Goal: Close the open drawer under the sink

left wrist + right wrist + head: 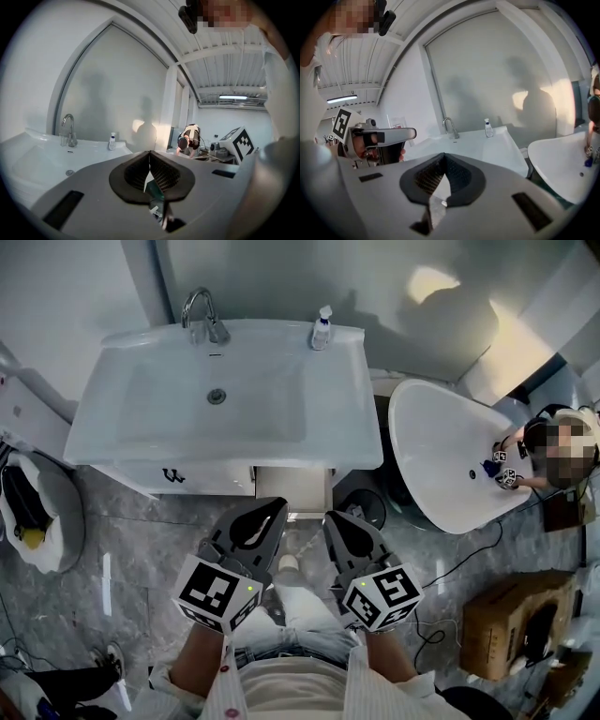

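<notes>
The white sink with its faucet stands ahead of me, above a white cabinet. A pale drawer sticks out from under the sink's front edge, right of centre. My left gripper and right gripper are held side by side just short of the drawer, apart from it. Both are shut with nothing between the jaws. From each gripper view the sink shows over the closed jaw tips, and the drawer is hidden.
A soap bottle stands at the sink's back right. A white tub with a person beside it lies to the right. A cardboard box and cables are on the floor right, a penguin toy left.
</notes>
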`<state>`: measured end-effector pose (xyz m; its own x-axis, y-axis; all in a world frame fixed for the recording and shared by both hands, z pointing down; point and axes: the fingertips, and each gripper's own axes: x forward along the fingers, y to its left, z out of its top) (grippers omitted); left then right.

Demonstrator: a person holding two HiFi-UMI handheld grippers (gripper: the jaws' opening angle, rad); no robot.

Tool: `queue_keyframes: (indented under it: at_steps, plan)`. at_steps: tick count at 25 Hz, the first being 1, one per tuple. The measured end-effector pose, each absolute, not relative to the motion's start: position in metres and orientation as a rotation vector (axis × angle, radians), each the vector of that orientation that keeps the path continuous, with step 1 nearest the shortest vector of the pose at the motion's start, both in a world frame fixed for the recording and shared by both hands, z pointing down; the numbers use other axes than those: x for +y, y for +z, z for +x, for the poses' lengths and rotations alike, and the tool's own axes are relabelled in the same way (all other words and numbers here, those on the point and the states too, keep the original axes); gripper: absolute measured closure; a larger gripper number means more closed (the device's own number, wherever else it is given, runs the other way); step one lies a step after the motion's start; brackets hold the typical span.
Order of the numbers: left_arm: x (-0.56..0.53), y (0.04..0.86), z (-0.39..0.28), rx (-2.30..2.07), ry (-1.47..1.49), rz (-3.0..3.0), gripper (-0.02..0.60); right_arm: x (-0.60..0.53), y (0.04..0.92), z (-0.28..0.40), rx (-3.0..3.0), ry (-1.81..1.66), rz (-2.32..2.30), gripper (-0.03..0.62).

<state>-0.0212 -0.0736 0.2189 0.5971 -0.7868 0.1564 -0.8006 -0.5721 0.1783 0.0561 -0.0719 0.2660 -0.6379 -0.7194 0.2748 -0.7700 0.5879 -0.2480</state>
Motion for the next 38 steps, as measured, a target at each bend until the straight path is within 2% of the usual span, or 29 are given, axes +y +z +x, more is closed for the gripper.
queue_keyframes:
  at_steps: [10,20,38]
  plan:
    - [-0.112,0.234,-0.008,-1.331,0.066,2.567,0.566,-0.117,0.273,0.064,-2.664,0.499,1.209,0.585]
    - [-0.106,0.252,-0.010,-1.281,0.088,2.588,0.566,-0.109,0.292,0.060,-2.619,0.551,1.258,0.585]
    - [-0.088,0.365,-0.020,-1.241,0.153,2.492,0.566,-0.096,0.403,0.055,-2.502,0.653,1.283,0.585]
